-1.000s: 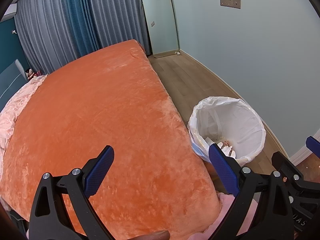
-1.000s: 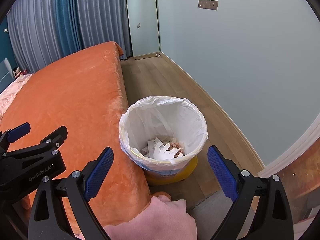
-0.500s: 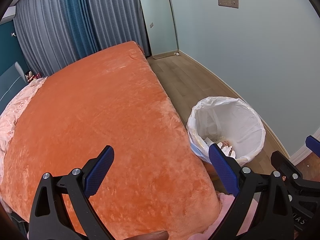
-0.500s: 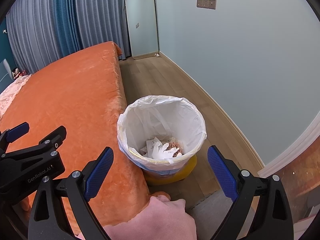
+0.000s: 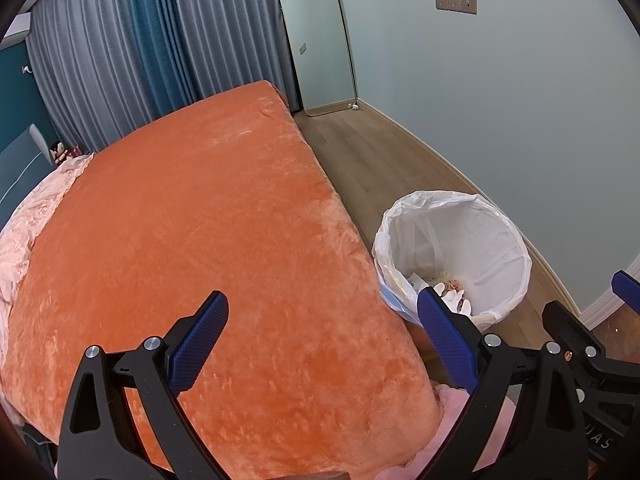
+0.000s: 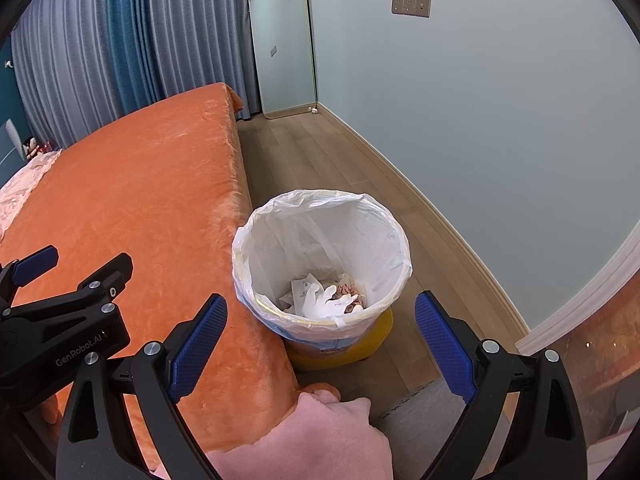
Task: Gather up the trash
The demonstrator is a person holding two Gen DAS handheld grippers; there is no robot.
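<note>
Bedside scene, both views. Left gripper [image 5: 320, 332], black frame with blue textured pads: fingers spread wide, nothing between them, held over the orange plush bedspread [image 5: 192, 232]. Right gripper [image 6: 320, 332], same make: fingers likewise apart and empty, held above the bin. Yellow round waste bin with white plastic liner [image 6: 372, 228] stood on the wood-plank floor [image 6: 320, 160], touching or just beside the bed's edge; which, could not be told. Crumpled white and pinkish trash [image 6: 328, 300] lay at the liner's bottom. Pink fleece fabric [image 6: 316, 436] showed at the lower edge. Tall frameless mirror [image 6: 282, 40] leaned against the pale blue wall, beside grey and teal pleated curtains [image 5: 132, 48].
</note>
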